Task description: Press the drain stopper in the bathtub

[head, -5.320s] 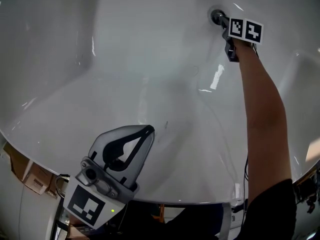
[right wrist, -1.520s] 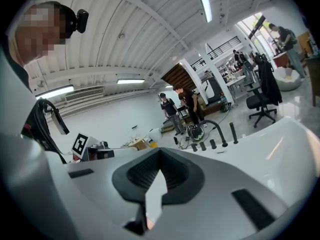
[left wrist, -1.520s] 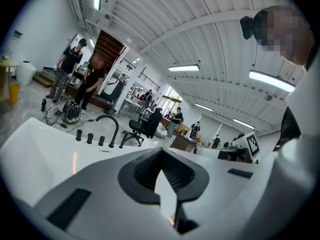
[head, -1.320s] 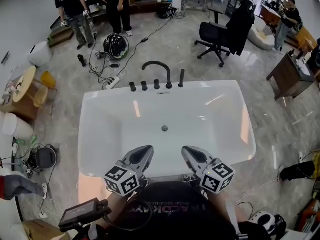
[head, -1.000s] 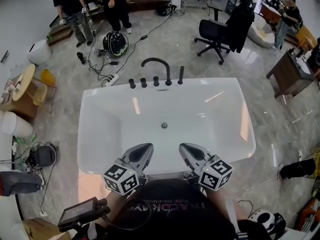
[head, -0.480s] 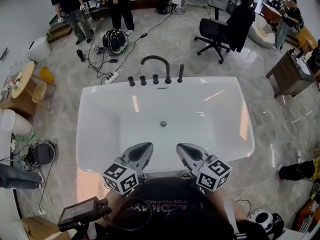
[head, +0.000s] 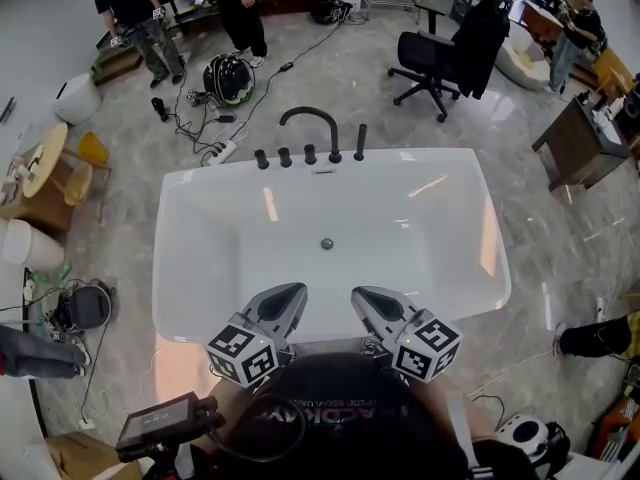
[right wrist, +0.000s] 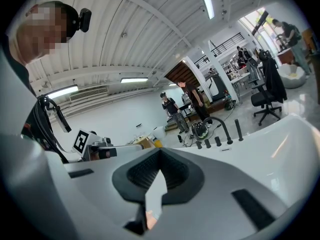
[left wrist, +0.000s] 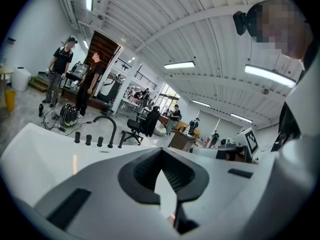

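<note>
since a few seconds back, our right gripper (head: 364, 297) has come away from the drain stopper (head: 327, 243). back then it was right down at the stopper, with our arm stretched into the tub. now both grippers are pulled in close to our body.

the drain stopper is a small dark round dot in the middle of the floor of the white bathtub (head: 200, 268). nothing touches it. from the stopper, our two grippers are at 6 o'clock, over the near rim of the tub and well apart from the stopper. our left gripper (head: 289, 295) is at about 7 o'clock and the right one at about 5 o'clock, side by side with a gap between them.

in the left gripper view, the left gripper (left wrist: 161, 156) has its jaws pressed together at the tips, with nothing between them. in the right gripper view, the right gripper (right wrist: 160, 156) looks the same, jaws together and holding nothing.

at 12 o'clock from the stopper, on the far rim, stands a curved black tap (head: 308, 128) with a row of black knobs (head: 285, 156) beside it. past the tub, at about 1 o'clock, is a black office chair (head: 440, 53). at about 11 o'clock two people (head: 130, 8) stand on the grey floor.
</note>
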{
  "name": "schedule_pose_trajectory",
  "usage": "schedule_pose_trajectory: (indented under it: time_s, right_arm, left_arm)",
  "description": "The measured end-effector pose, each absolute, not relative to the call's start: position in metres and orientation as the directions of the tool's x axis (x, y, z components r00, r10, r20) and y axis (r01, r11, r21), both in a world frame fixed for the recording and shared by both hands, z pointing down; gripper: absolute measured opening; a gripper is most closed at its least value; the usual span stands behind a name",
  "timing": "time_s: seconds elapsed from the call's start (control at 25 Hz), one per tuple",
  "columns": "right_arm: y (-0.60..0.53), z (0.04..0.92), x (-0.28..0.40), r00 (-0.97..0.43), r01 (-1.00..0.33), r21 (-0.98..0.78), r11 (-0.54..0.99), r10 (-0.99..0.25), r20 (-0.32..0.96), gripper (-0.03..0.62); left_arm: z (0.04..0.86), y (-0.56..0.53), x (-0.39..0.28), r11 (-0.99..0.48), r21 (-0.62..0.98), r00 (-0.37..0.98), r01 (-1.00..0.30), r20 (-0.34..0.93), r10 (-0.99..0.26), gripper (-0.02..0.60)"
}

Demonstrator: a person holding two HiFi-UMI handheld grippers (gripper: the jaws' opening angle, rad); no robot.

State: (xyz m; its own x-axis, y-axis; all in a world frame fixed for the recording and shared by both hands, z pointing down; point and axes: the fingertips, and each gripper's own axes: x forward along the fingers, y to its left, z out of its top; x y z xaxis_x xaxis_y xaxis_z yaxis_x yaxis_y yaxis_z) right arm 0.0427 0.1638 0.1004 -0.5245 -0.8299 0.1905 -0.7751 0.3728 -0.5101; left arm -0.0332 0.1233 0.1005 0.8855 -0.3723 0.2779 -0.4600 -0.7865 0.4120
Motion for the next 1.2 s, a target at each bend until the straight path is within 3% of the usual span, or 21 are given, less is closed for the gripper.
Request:
schedule_pose_trajectory:
  time_s: [1.2]
  right_arm:
    - [0.1645,0.1055,0.0377,-0.539,-0.770,-0.510,0.383,-0.818,0.201,0.014]
  left_arm:
    - [0.1029,0.1258,-0.0343,-0.788,0.405,0.883,-0.464,0.282,-0.375,0.008]
